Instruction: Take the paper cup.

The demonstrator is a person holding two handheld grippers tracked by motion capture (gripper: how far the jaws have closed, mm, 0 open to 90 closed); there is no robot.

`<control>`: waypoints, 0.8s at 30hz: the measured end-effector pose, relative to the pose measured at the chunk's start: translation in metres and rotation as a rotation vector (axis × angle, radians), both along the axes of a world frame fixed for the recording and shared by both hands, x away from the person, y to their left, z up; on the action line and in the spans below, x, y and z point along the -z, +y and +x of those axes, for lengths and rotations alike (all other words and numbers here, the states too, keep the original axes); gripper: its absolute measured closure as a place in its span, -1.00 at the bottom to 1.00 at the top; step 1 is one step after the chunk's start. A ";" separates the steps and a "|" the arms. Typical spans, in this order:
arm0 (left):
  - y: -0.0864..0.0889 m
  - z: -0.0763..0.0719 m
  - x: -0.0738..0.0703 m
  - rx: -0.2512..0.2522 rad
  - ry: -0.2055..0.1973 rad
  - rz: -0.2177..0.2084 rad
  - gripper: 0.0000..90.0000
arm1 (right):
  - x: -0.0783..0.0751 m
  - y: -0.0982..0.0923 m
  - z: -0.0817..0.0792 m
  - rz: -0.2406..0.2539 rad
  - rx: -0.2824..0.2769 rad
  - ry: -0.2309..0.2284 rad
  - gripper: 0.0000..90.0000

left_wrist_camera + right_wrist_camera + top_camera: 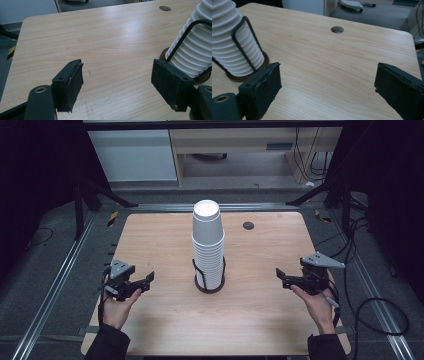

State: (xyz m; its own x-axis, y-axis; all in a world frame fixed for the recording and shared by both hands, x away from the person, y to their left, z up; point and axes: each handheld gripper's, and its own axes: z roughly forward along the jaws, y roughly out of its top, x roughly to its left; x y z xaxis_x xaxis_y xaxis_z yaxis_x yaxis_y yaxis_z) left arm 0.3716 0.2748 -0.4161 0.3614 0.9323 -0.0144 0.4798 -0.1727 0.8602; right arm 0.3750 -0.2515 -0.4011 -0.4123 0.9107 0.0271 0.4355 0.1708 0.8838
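A tall stack of white paper cups (208,240) stands upside down in a black wire holder (209,279) on a round dark base, at the middle of the wooden table (260,310). My left gripper (145,281) hovers left of the stack, held in a hand, open with nothing between its jaws. My right gripper (281,276) is held to the right of the stack, also open and empty. In the left gripper view the stack (193,50) rises at the right edge, behind the open gripper (125,80). The right gripper view shows the stack (234,47) at the left, beyond the open gripper (328,87).
A round cable hole (248,225) sits in the table's far right part. Metal rails and black frame legs flank the table. Cables trail on the floor at the right. A white cabinet and a wooden desk stand beyond the far edge.
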 end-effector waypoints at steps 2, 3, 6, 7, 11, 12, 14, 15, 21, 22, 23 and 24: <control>-0.001 0.000 0.000 0.007 -0.003 0.008 -0.45 | 0.000 0.000 0.000 0.006 0.000 -0.003 -0.84; -0.003 -0.001 0.000 0.014 -0.003 0.006 -0.45 | -0.001 -0.001 -0.001 0.008 -0.002 -0.005 -0.84; -0.005 -0.003 0.001 0.027 0.009 0.010 -0.45 | -0.004 0.002 -0.003 0.013 -0.011 -0.025 -0.85; -0.006 -0.003 0.002 0.032 0.016 0.007 -0.45 | -0.004 0.002 -0.003 0.013 -0.011 -0.025 -0.85; -0.007 -0.002 0.004 0.044 0.024 0.008 -0.46 | -0.012 0.008 -0.004 0.007 -0.037 -0.031 -0.82; -0.007 -0.002 0.004 0.041 0.026 0.002 -0.46 | -0.015 0.010 -0.005 0.009 -0.047 -0.038 -0.81; -0.005 -0.003 0.003 0.039 0.025 -0.005 -0.45 | -0.021 0.015 -0.006 0.018 -0.071 -0.048 -0.82; -0.004 -0.004 0.002 0.042 0.029 -0.011 -0.46 | -0.023 0.017 -0.007 0.024 -0.079 -0.064 -0.82; -0.004 -0.004 0.002 0.046 0.035 -0.013 -0.45 | -0.043 0.026 -0.007 0.041 -0.127 -0.071 -0.84; -0.004 -0.004 0.003 0.045 0.036 -0.013 -0.45 | -0.048 0.028 -0.007 0.052 -0.139 -0.078 -0.85; -0.004 -0.004 0.003 0.044 0.036 -0.015 -0.45 | -0.053 0.030 -0.007 0.065 -0.151 -0.086 -0.85; -0.004 -0.004 0.003 0.043 0.035 -0.014 -0.45 | -0.058 0.033 -0.007 0.077 -0.167 -0.092 -0.85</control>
